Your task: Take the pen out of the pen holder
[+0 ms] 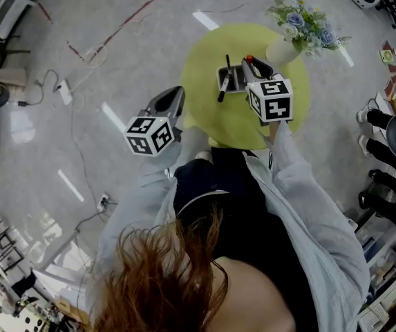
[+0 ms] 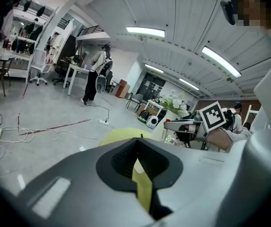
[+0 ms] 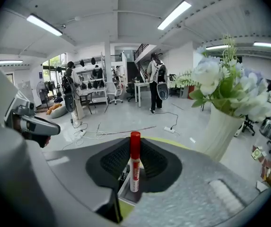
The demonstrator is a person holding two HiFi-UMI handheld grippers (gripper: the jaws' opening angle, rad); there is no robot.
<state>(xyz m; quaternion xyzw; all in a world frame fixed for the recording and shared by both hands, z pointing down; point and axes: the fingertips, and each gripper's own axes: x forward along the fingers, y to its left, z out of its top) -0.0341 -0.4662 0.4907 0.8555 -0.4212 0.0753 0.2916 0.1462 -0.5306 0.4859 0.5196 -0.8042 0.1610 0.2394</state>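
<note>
Nearest the person, off the near left edge of the yellow round table [image 1: 211, 120], the left gripper [image 1: 175, 94] hangs over the grey floor [image 1: 115, 61]. Its jaws are together with nothing between them. In the left gripper view only a thin strip of the table top [image 2: 142, 188] shows through the slit behind the tips of this gripper [image 2: 140, 143].

The right gripper [image 1: 254, 65] is over the middle of the table, its marker cube [image 1: 274, 101] towards the person. Its jaws are clamped on the pen [image 1: 249, 59] — a red-capped marker. In the right gripper view the pen [image 3: 134, 167] stands upright between the pads of that gripper [image 3: 134, 150], red cap uppermost.

The pen's lower end is over the open top of the grey pen holder [image 3: 127, 187]; whether it has cleared the rim I cannot tell. In the head view the pen holder [image 1: 231, 81] stands near the table's centre, just left of the right gripper's tips. A black pen [image 1: 223, 87] leans in it.

Farther on, at the table's far right edge, a white vase [image 1: 284, 49] holds pale blue and white flowers [image 1: 305, 23]. In the right gripper view the vase [image 3: 222, 126] is close on the right.
</note>
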